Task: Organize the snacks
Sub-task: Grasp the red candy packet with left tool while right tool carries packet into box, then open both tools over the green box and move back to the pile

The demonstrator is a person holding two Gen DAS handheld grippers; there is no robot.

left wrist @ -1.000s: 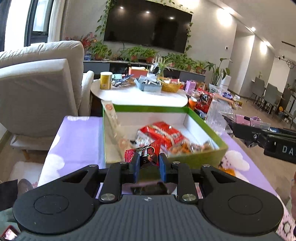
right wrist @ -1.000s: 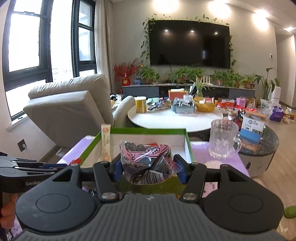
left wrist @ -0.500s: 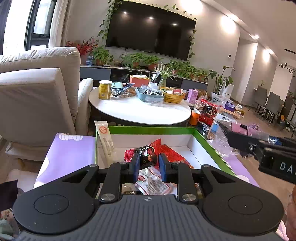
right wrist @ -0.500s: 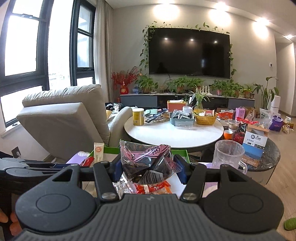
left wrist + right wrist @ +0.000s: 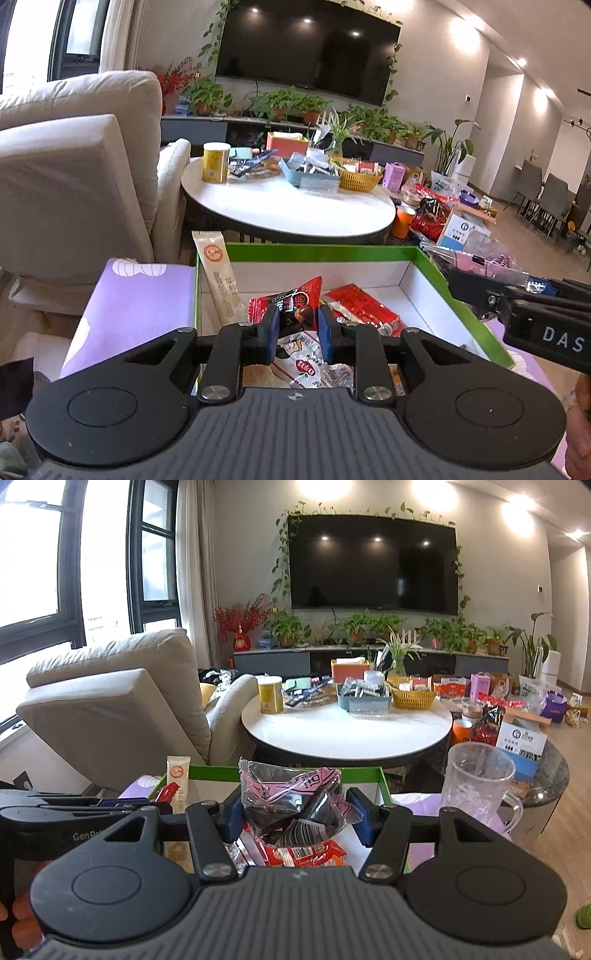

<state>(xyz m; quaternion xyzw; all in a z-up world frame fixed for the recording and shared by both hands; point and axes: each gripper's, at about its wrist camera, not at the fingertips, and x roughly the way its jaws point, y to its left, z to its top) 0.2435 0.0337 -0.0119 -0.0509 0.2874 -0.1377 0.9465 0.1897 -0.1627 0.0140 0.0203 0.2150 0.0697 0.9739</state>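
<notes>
My left gripper [image 5: 297, 325] is shut on a small red and black snack packet [image 5: 291, 304], held over the green-rimmed white box [image 5: 321, 249]. Red and white snack packets [image 5: 360, 306] lie inside the box, and a long beige sachet [image 5: 218, 273] leans on its left wall. In the right wrist view my right gripper [image 5: 295, 818] is shut on a clear bag with a pink label and dark contents [image 5: 291, 803], above the near part of the same box [image 5: 382, 781]. The right gripper's body [image 5: 517, 314] shows at the right edge of the left wrist view.
The box sits on a purple cloth [image 5: 136, 299]. A clear glass mug [image 5: 476, 782] stands right of the box. Behind it is a round white table [image 5: 347, 734] with a yellow tin, a tray and a basket. A beige armchair [image 5: 110, 709] stands to the left.
Both grippers have moved forward over the box with their packets still held; the box's far wall and the round table now look closer.
</notes>
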